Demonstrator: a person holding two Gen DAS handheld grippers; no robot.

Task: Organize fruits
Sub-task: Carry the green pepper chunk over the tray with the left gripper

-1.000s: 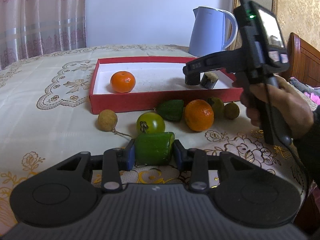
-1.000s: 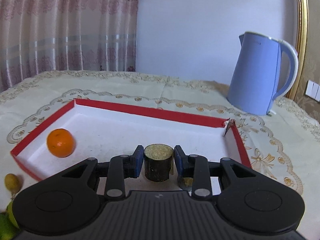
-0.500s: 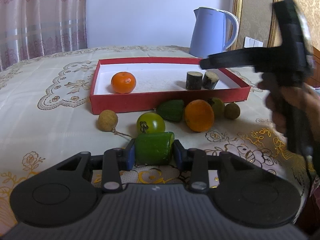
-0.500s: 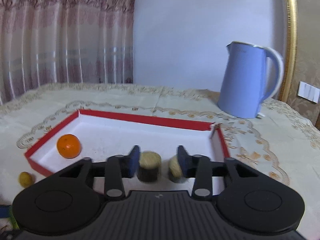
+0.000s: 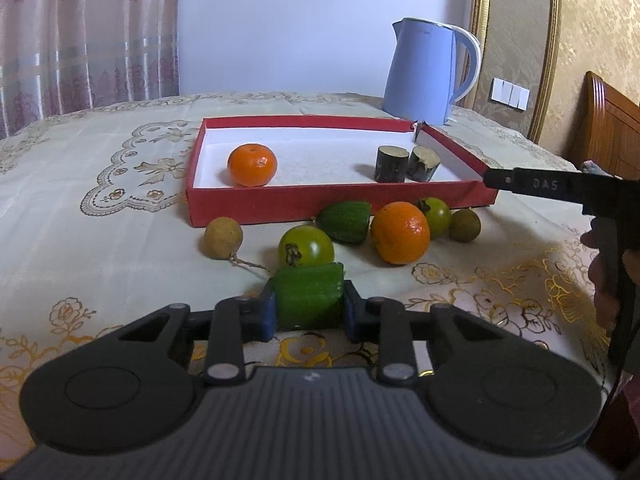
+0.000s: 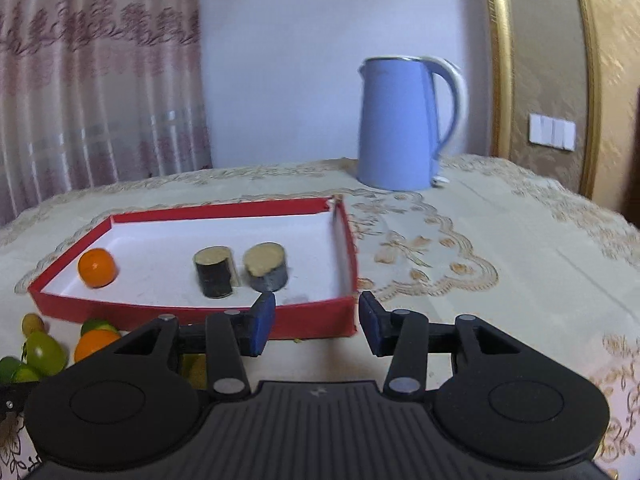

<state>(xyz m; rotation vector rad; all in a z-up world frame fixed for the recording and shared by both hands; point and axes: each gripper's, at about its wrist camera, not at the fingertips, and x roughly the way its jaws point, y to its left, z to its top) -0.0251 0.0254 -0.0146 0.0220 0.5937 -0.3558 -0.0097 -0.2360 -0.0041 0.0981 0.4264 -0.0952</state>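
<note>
Cream embroidered cloth covers the worktop [image 5: 100, 240], with a pink curtain [image 5: 80, 32] and a blue kettle [image 5: 424, 72] behind. White letters "DAS" show on the right tool's [image 6: 316, 326] finger [image 5: 536, 184]; its blue pads stand apart, holding nothing. Left tool [image 5: 308, 314] is clamped on a green fruit chunk [image 5: 310, 294], long axis crosswise between the pads. Inside the red tray [image 5: 320, 204] sit an orange [image 5: 252, 164] and two dark cut pieces [image 5: 392, 164], cut faces up. More fruit lies just before the tray.
</note>
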